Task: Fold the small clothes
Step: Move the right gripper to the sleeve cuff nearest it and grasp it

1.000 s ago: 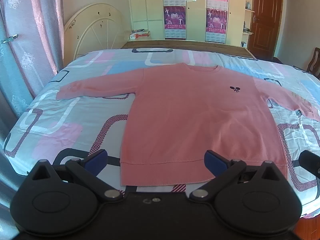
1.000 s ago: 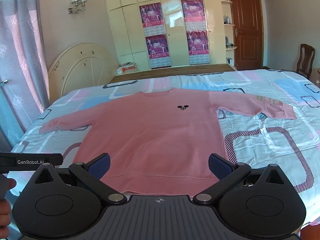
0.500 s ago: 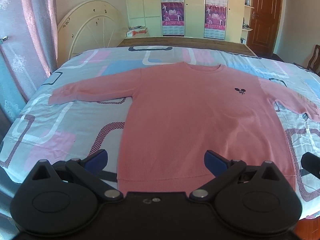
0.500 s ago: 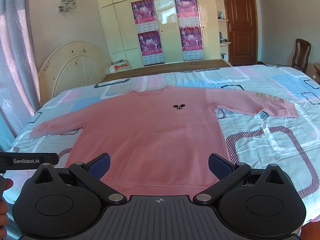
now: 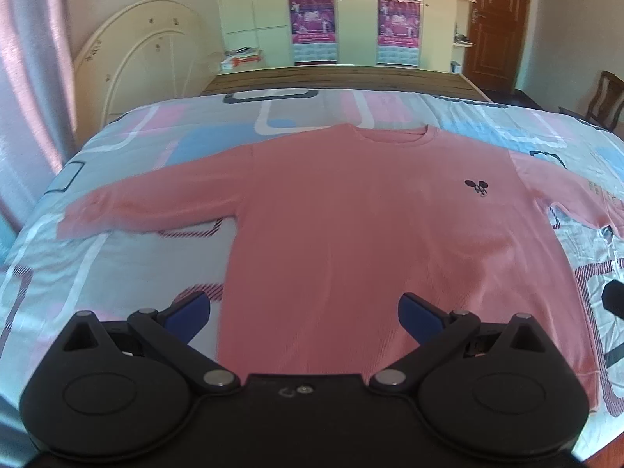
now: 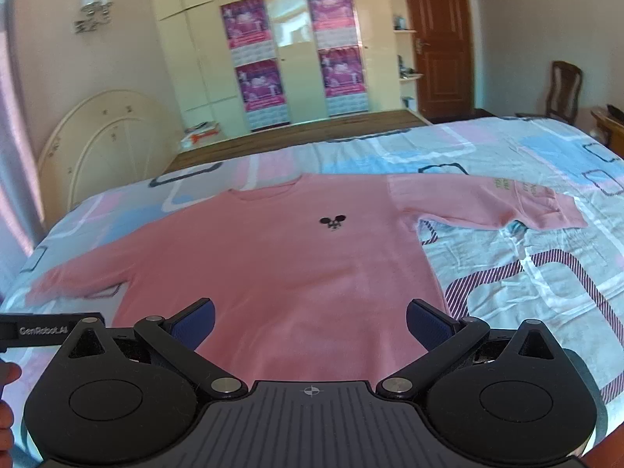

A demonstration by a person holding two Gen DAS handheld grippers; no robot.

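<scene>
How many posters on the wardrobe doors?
4 in the right wrist view: upper left poster, lower left poster, upper right poster, lower right poster. None look hidden.

Open air above the bed (image 5: pixel 117 257); nothing stands on the sweater (image 5: pixel 351 234) or around it. Both sleeves lie flat, reachable from the sides. Left tongs (image 5: pixel 304 314) and right tongs (image 6: pixel 310 321) hang side by side, jaws spread, near the hem.

Pink sweater (image 5: pixel 351 234) flat, sleeves outspread
</scene>
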